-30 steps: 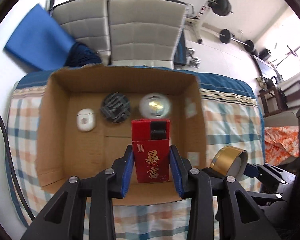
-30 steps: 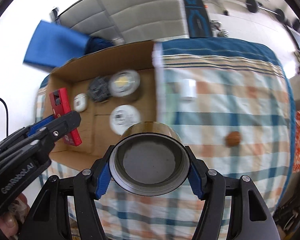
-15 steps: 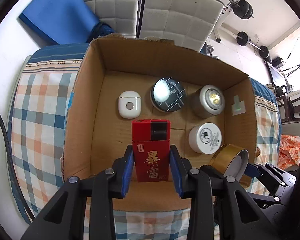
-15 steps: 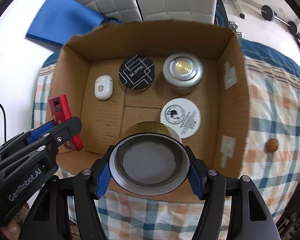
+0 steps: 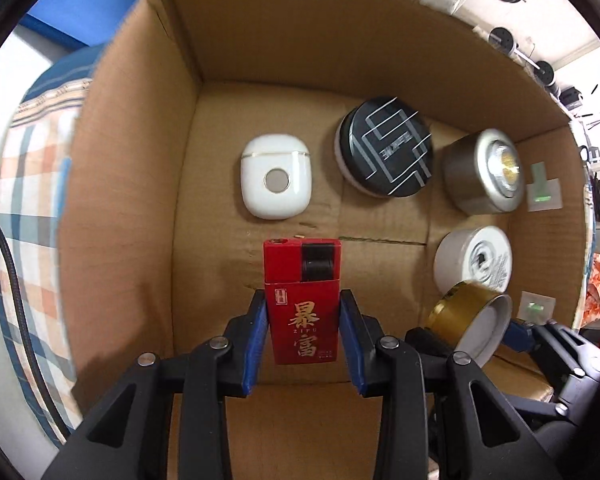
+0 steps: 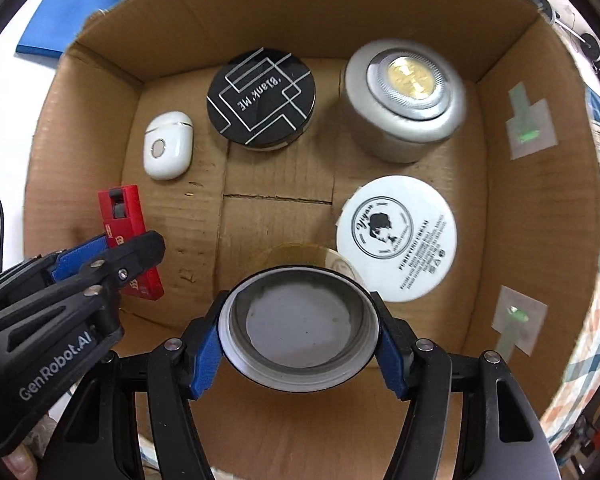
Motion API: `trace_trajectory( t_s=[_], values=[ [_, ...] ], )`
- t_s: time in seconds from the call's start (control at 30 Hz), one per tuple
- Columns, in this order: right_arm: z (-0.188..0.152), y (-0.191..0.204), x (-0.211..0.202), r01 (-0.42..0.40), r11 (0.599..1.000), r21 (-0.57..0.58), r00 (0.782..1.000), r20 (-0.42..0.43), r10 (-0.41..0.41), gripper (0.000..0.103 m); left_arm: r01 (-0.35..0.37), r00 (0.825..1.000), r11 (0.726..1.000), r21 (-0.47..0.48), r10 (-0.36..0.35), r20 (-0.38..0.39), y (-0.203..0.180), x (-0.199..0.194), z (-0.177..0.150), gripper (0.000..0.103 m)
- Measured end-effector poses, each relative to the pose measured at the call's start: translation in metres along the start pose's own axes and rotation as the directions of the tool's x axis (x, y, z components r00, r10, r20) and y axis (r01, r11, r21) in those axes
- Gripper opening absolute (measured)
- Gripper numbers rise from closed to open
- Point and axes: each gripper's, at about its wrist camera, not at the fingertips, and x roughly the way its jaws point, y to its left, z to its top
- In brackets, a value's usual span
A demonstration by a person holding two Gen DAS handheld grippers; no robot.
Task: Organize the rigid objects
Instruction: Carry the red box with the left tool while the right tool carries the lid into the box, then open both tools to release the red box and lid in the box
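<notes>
**Both grippers loaded over the box**

Left wrist view: the left gripper is clamped on a red pack, its blue pads pressing the pack's two sides. The pack stands upright between the fingers, gold characters facing the camera, its top open on a dark roller. It hangs inside the cardboard box, above the bare floor near the front wall. Beyond it lies a white case, flat on the box floor. To the right of that sits a black tin with silver lines, then a silver jar by the right wall. In front of the jar is a white tin. At lower right, the right gripper comes in carrying a gold tin, tilted on its side, just in front of the white tin.

Right wrist view: the right gripper is closed around the gold tin, pads on its rim, the pale grey underside facing the camera. It hovers over the box, just beside the white tin; touching or not, I cannot tell. Behind stand the silver jar and the black tin, side by side along the far wall, with the white case to their left. At left, the left gripper grips the red pack near the box's left wall.
</notes>
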Motion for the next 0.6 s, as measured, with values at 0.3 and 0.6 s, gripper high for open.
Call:
trace_trajectory(
  t_s=[0.3, 0.6],
  values=[
    [0.017, 0.016, 0.021, -0.039, 0.999, -0.026, 0.998, -0.052, 0.038, 0.068, 0.002, 0.997, 1.0, -0.015, -0.003, -0.072, 0.012, 0.022, 0.014, 0.032],
    [0.028, 0.015, 0.048, -0.035, 0.999, -0.008, 0.993, -0.117, 0.034, 0.068, -0.017, 0.996, 1.0, -0.011, 0.016, -0.092, 0.023, 0.028, 0.026, 0.032]
  ],
)
